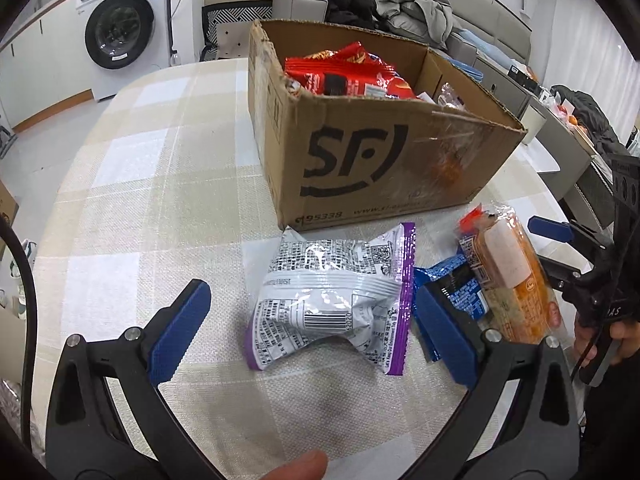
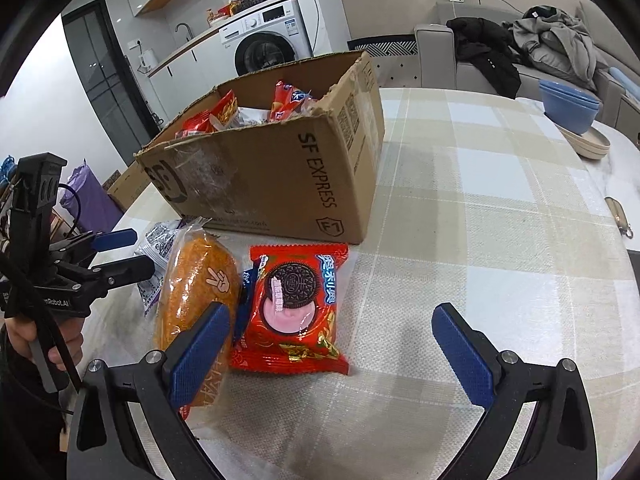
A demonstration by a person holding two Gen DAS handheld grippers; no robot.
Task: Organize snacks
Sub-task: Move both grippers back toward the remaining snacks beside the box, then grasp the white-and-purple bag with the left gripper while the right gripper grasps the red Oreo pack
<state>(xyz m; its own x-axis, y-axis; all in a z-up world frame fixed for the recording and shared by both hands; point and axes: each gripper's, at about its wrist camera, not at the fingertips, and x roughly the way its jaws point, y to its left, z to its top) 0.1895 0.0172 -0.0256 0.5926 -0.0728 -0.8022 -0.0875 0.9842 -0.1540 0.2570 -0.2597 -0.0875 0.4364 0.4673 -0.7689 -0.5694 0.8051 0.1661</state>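
Both my tools hover spread wide over loose snacks on the bench, holding nothing.

My left tool [image 1: 316,328] is released, its blue pads either side of a silver-and-purple snack packet [image 1: 334,302] lying flat at 12 o'clock from my wrist. At 2 o'clock from it lie a blue packet [image 1: 460,288] and a wrapped orange bread roll [image 1: 508,276]. My right tool [image 2: 332,356] is equally released, straddling a red Oreo packet [image 2: 298,312] at 12 o'clock; the bread roll [image 2: 196,284] sits just beside it at 10 o'clock, behind my left pad. Beyond both, at 12 o'clock, stands the open SF Express cardboard box [image 1: 384,160] with red snack bags [image 1: 344,72] inside. Blue bowls [image 2: 568,108] sit at 2 o'clock on the checked bench cloth [image 2: 480,208].
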